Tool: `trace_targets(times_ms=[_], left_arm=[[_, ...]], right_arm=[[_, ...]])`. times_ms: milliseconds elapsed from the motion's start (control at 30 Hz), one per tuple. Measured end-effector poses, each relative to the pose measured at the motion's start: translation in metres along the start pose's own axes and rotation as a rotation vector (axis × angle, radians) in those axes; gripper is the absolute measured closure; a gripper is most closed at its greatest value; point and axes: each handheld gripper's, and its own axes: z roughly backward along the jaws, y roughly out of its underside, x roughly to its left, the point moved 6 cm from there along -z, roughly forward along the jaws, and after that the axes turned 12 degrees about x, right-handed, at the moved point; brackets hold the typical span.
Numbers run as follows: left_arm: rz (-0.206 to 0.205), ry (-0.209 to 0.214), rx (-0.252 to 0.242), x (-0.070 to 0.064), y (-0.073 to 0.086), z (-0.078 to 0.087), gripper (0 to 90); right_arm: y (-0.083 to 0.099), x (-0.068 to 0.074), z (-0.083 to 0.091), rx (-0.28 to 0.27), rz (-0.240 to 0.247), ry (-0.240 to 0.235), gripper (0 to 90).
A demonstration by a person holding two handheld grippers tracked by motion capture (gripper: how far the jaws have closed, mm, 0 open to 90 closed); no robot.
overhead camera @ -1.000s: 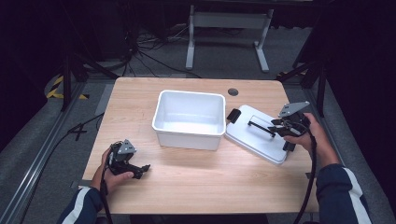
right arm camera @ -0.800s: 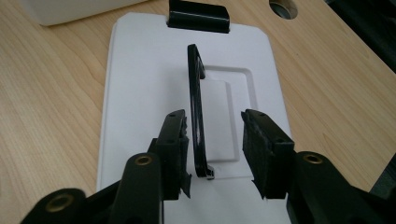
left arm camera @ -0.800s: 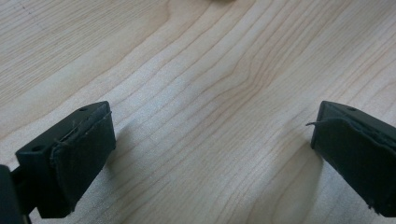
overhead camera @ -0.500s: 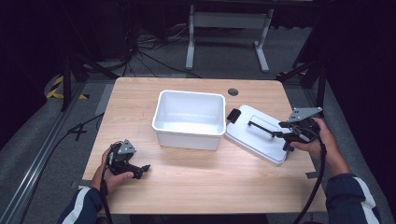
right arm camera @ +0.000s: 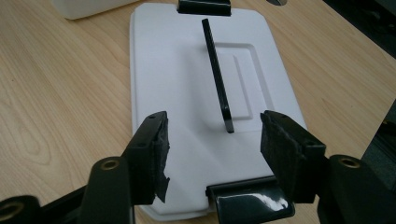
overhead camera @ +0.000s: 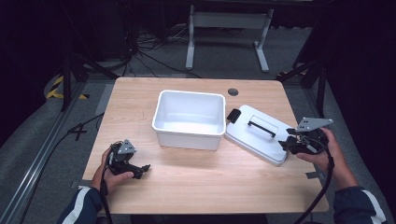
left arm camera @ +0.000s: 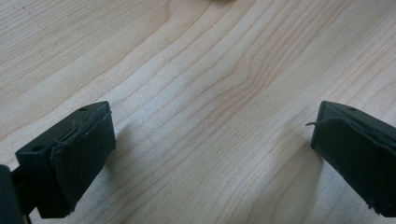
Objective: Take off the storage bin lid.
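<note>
High view: on the pale wooden tabletop (overhead camera: 196, 182) stands one white rectangular plastic bin (overhead camera: 189, 119), open-topped, just above centre. At its three o'clock lies one flat white plastic lid (overhead camera: 257, 135) with a black bar handle (overhead camera: 261, 126), close beside the bin wall, its far corner near the right tabletop edge. The left gripper (overhead camera: 135, 169) rests at seven o'clock on bare wood, well apart from the bin. The right gripper (overhead camera: 292, 144) sits at the lid's outer end, at four o'clock.

Left gripper view: two black fingers (left arm camera: 70, 154) spread wide over bare tabletop.

Right gripper view: fingers (right arm camera: 152, 154) spread, flanking the lid's near end; one black clip (right arm camera: 250, 203) lies between them, another (right arm camera: 204, 6) at twelve o'clock.
</note>
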Motion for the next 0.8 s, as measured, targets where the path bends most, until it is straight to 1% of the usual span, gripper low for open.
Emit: trace_targets(times_ms=[33,167,200,267,300,333,400,433,500,533,600,700,800], left_arm=[[0.000,0.000,0.000,0.000,0.000,0.000,0.3],[0.000,0.000,0.000,0.000,0.000,0.000,0.3],[0.000,0.000,0.000,0.000,0.000,0.000,0.3],[0.000,0.000,0.000,0.000,0.000,0.000,0.3],[0.000,0.000,0.000,0.000,0.000,0.000,0.3],[0.000,0.000,0.000,0.000,0.000,0.000,0.3],[0.000,0.000,0.000,0.000,0.000,0.000,0.3],[0.000,0.000,0.000,0.000,0.000,0.000,0.3],[0.000,0.000,0.000,0.000,0.000,0.000,0.3],[-0.001,-0.001,0.001,0.000,0.000,0.000,0.3],[0.000,-0.001,0.000,0.000,0.000,0.000,0.3],[-0.001,-0.001,0.000,0.000,0.000,0.000,0.3],[0.000,-0.001,0.000,0.000,0.000,0.000,0.3]], right_arm=[[0.001,0.001,0.000,-0.002,-0.006,0.001,38.9],[0.008,0.006,0.001,-0.013,-0.003,0.004,35.6],[0.009,0.008,0.001,-0.019,-0.010,0.000,34.8],[0.011,0.009,0.002,-0.020,-0.008,0.000,34.5],[0.012,0.011,0.002,-0.029,-0.015,0.009,32.5],[0.014,0.013,0.002,-0.029,-0.021,0.006,31.4],[0.017,0.016,0.002,-0.039,-0.015,0.011,29.3],[0.019,0.018,0.002,-0.042,-0.025,0.001,28.3],[0.023,0.022,0.000,-0.048,-0.022,0.021,26.2],[0.025,0.024,-0.001,-0.053,-0.023,0.022,26.2],[0.029,0.028,-0.003,-0.063,-0.027,0.007,26.0],[0.034,0.031,-0.006,-0.064,-0.032,0.014,26.7],[0.042,0.035,-0.010,-0.072,-0.034,0.008,26.6]])
